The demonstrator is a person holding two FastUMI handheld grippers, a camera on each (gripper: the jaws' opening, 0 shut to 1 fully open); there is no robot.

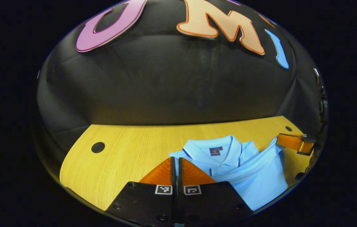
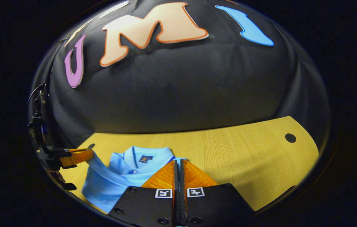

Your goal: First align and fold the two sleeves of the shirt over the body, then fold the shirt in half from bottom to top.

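While both tools pinch sleeves, the shirt (image 1: 247, 176) shows an unreadable collar label (image 1: 215, 151).

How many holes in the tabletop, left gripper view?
2 holes: one far left, one far right beside the right gripper. The shirt may hide others.

Pale wood table (image 1: 127, 148) w/ round holes (image 1: 98, 147) (dark), black cloth wall (image 1: 165, 88) behind, dim light

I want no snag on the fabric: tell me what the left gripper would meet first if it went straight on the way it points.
Most likely the light blue polo shirt: the left gripper, fingers closed together, points at its shoulder edge beside the collar. Depth is unclear; passing above it, the yellow wooden table comes next.
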